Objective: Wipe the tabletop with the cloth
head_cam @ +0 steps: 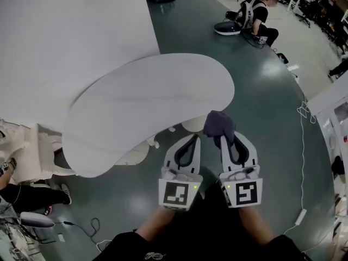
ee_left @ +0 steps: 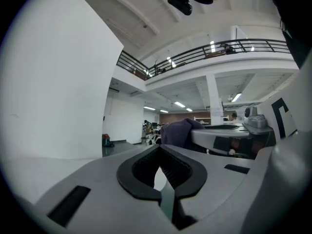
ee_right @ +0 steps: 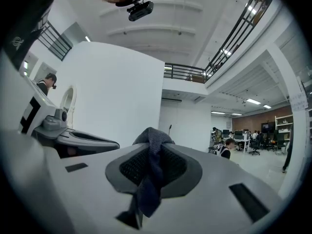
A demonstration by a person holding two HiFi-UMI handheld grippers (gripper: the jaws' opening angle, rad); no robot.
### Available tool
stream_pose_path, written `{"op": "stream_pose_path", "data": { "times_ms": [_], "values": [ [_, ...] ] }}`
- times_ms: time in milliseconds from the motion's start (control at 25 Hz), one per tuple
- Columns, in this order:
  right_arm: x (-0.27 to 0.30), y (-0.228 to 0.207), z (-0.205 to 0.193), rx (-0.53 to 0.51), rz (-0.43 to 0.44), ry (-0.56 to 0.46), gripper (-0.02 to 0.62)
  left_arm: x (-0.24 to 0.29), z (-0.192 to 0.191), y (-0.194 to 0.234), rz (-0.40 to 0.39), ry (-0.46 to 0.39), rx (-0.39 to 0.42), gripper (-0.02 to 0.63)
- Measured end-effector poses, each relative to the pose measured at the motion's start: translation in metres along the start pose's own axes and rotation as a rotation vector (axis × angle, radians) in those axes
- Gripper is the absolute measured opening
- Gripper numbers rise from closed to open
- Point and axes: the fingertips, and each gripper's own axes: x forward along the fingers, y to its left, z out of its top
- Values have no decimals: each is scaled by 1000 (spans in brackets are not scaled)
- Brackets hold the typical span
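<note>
- Now the right gripper [head_cam: 229, 138] clamps the dark cloth [head_cam: 219, 125] at its tips.
- Left gripper [head_cam: 192, 140] beside it: clenched, holding nothing.
- White tabletop [head_cam: 147, 105] just ahead; a person [head_cam: 255, 16] sits far beyond.

Left tongs [head_cam: 194, 139]: level, jaws together, nothing in them | right tongs [head_cam: 227, 141]: level, jaws pinching the cloth [head_cam: 219, 125] | pair side by side, pointing forward

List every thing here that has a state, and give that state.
left gripper: shut, nothing between its jaws.
right gripper: shut on the cloth.
cloth: bunched, pinched in the right jaws, at the tabletop's near edge.
tabletop: cloth not spread on it.
</note>
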Motion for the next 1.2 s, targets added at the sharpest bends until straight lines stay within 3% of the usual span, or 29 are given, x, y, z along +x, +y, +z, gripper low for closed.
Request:
{"op": "stream_pose_path", "data": {
  "times_ms": [400, 760, 1040, 1200],
  "values": [
    [51, 8, -25, 43, 54, 54, 41, 20, -25, 40, 17, 76, 8, 2],
    [162, 0, -57, 73, 131, 88, 41, 101, -58, 118, 31, 178, 20, 2],
    [230, -68, -114, 64, 90, 257, 41, 179, -87, 143, -28, 320, -3, 2],
    [256, -121, -154, 64, 15, 357, 41, 212, -107, 154, -59, 400, -27, 2]
  ]
}}
